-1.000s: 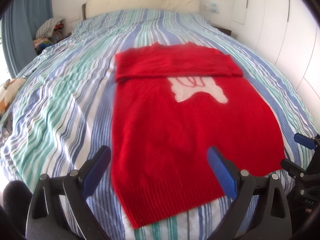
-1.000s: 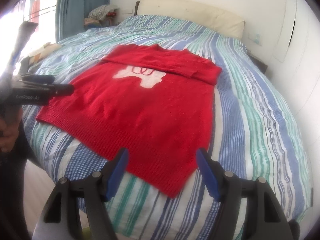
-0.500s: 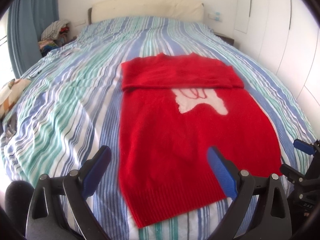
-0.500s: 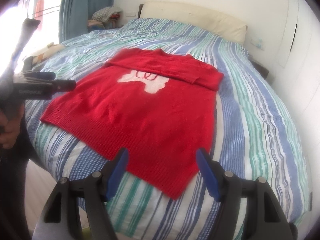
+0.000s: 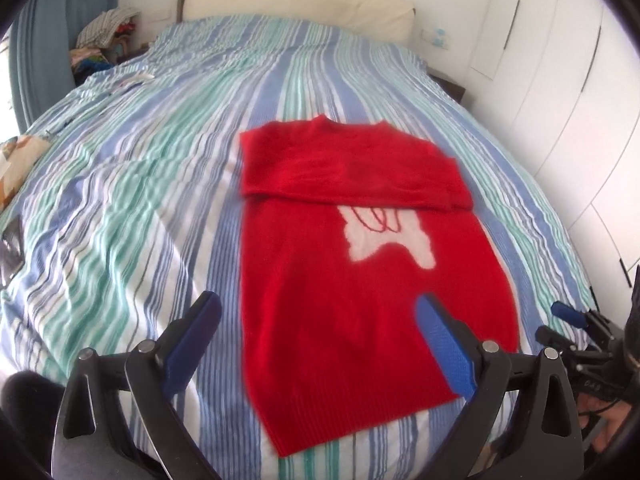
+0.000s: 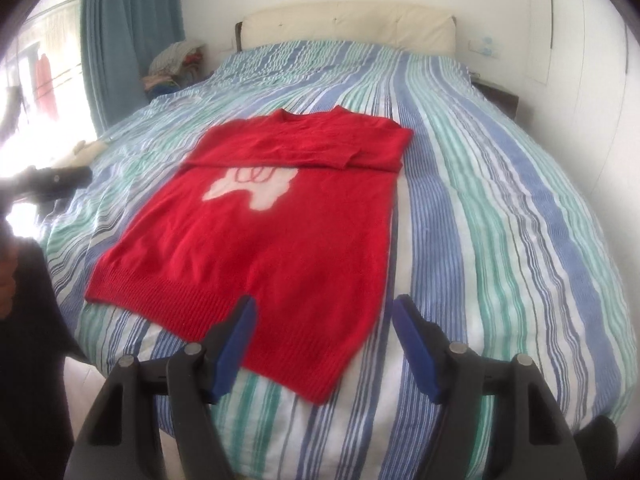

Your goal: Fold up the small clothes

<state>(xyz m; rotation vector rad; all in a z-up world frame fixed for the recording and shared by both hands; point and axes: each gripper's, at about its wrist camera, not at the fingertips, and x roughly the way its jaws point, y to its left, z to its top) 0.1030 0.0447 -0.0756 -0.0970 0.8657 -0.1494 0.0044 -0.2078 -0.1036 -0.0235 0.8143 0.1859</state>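
Observation:
A red knitted sweater (image 5: pixel 360 280) (image 6: pixel 280 240) with a white motif lies flat on the striped bed, its sleeves folded across the chest and its ribbed hem towards me. My left gripper (image 5: pixel 318 320) hangs open above the hem's left part, nothing between its blue pads. My right gripper (image 6: pixel 324 320) hangs open above the hem's right corner, also empty. Each gripper shows at the edge of the other's view: the right gripper (image 5: pixel 568 320) by the bed's right side, the left gripper (image 6: pixel 52 180) at the bed's left side.
The blue, green and white striped bedspread (image 6: pixel 500 200) covers the whole bed, with a cream headboard (image 6: pixel 348 28) behind. A pile of clothes (image 5: pixel 104 36) sits at the far left beside a blue curtain (image 6: pixel 124 32). White wardrobe doors (image 5: pixel 568 60) line the right wall.
Both grippers have lifted and drawn back from the sweater, so more of the bed shows and the sweater looks smaller. Both stay open and empty; the sweater has not moved.

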